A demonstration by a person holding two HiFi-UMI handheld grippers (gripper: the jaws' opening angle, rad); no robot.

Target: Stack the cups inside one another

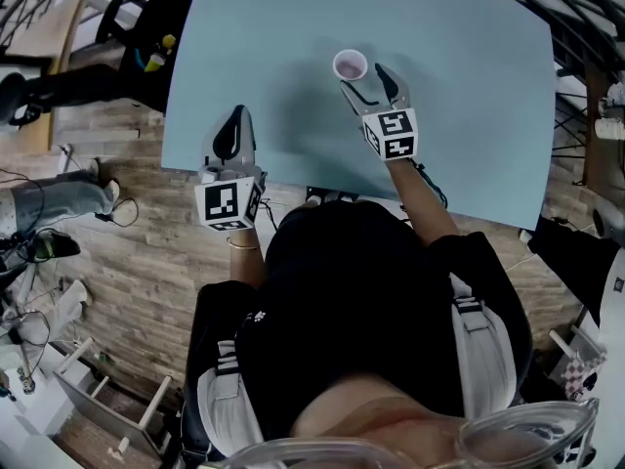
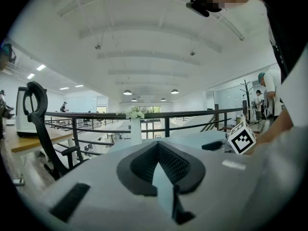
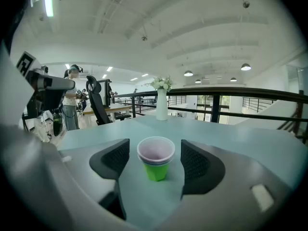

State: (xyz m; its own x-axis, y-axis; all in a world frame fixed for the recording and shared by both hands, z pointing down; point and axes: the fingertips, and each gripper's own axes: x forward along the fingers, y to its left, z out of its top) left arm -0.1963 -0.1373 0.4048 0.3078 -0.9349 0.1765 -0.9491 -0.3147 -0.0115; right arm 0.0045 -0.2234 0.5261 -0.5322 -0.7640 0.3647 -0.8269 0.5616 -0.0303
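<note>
Our nested cups [image 3: 156,158] stand on the bench [image 1: 469,86] at twelve o'clock between our right gripper's [image 1: 366,78] wide, untouching jaws; a crooked withdrawal could topple them. Our left gripper [image 1: 232,135] is closed, empty.

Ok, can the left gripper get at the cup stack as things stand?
Probably, but awkwardly: the table between the left gripper and the cup stack is bare, yet the right gripper has its open jaws either side of it, crowding any grasp.

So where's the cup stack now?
The cup stack stands free on the table, upper middle of the head view, at the right hand-held gripper's open jaw tips.
</note>
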